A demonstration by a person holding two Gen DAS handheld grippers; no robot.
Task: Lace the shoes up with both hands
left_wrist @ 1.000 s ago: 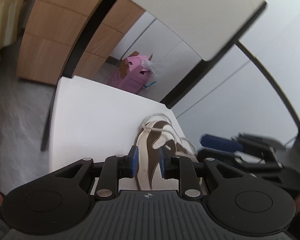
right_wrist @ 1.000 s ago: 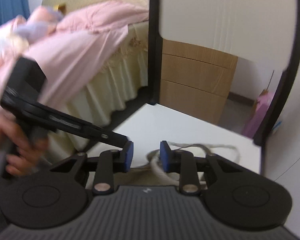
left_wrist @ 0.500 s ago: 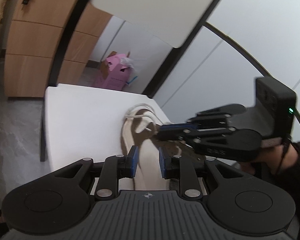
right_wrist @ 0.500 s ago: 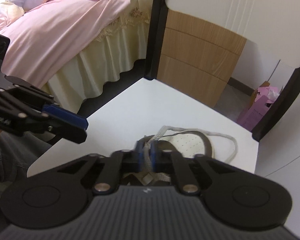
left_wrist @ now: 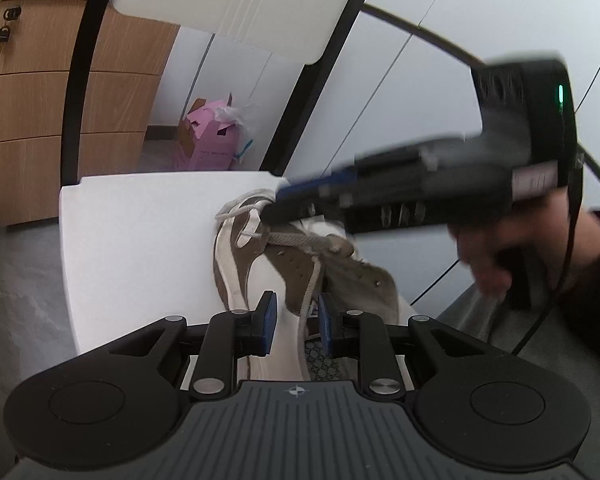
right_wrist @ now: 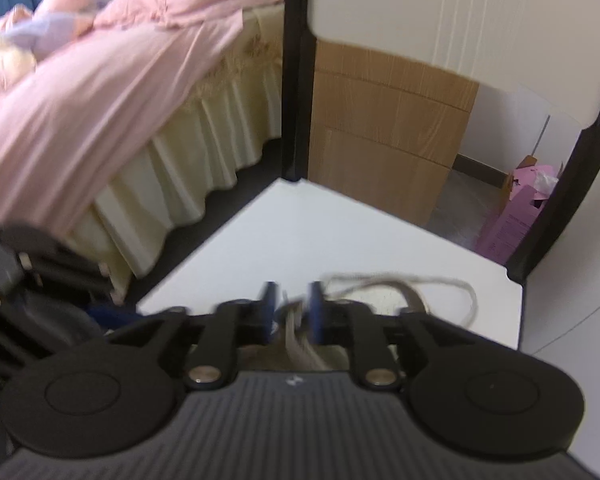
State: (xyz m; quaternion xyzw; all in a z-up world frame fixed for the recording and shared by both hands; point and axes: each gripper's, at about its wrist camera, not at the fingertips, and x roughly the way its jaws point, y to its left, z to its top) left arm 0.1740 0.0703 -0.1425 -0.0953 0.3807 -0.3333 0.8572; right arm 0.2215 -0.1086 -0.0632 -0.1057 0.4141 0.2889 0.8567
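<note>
A smooth white tabletop (left_wrist: 140, 240), square-cornered and matte, carries a single shoe (left_wrist: 260, 264) near its right edge: brown perforated panels, soft like suede, over a thick off-white sole. In the left wrist view the shoe's long axis runs from the near edge of the table away toward the far edge, with one end under the camera and the other pointing at the pink cardboard box (left_wrist: 208, 136) on the grey floor beyond; I cannot tell which end is the toe. A flat woven cream lace (left_wrist: 308, 296) trails from the upper down toward the camera. The left gripper (left_wrist: 293, 322), black with blue rubbery pads, hovers over the near part of the shoe with its jaws parted; the lace passes through the gap, and the pads do not press on it. Further right, the right gripper (left_wrist: 278, 200), blurred, reaches in from the right with its tip at the far part of the shoe, held by a hand (left_wrist: 500, 248). In the right wrist view, also blurred, its jaws have just been opening and stand apart, with pale lace strands (right_wrist: 296, 340) between them and a loose loop of lace (right_wrist: 452, 292) lying on the table to the right.
</note>
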